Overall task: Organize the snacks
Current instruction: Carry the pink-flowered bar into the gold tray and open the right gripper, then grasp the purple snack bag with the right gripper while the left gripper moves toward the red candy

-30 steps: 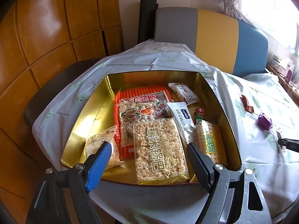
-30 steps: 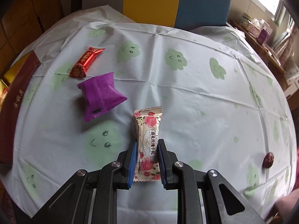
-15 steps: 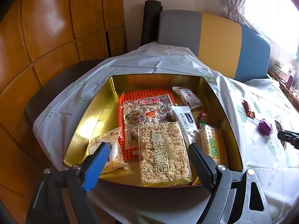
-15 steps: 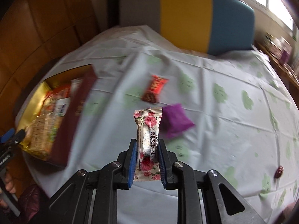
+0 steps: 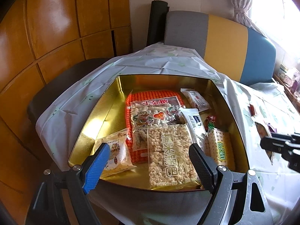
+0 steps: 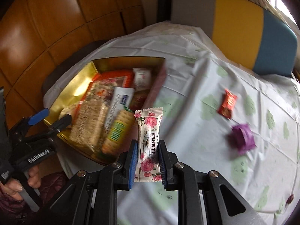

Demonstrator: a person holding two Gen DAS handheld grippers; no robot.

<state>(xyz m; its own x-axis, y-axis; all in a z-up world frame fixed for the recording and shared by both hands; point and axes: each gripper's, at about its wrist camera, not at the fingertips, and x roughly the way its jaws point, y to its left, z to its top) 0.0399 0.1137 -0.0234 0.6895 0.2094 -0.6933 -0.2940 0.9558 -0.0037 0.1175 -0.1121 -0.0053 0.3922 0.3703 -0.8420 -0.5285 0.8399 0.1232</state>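
My right gripper [image 6: 147, 151] is shut on a white rose-print snack packet [image 6: 149, 131] and holds it in the air just right of the gold tin [image 6: 82, 78]. The tin [image 5: 105, 116] holds several snacks, among them a rice-cracker pack [image 5: 168, 151] and a red-orange bag [image 5: 153, 99]. My left gripper [image 5: 148, 155] is open and empty, hovering at the tin's near edge; it also shows in the right wrist view [image 6: 49, 117]. The right gripper shows at the right edge of the left wrist view [image 5: 281, 146].
A red candy [image 6: 227, 103] and a purple packet [image 6: 242, 138] lie on the white cloud-print tablecloth [image 6: 196, 97] to the right. A small dark sweet [image 6: 290, 198] lies near the table's right edge. A grey, yellow and blue chair back [image 5: 225, 45] stands behind the table.
My right gripper has lifted the rose-print packet off the tablecloth and swung it left toward the tin. My left gripper has stayed open, drawing back slightly.
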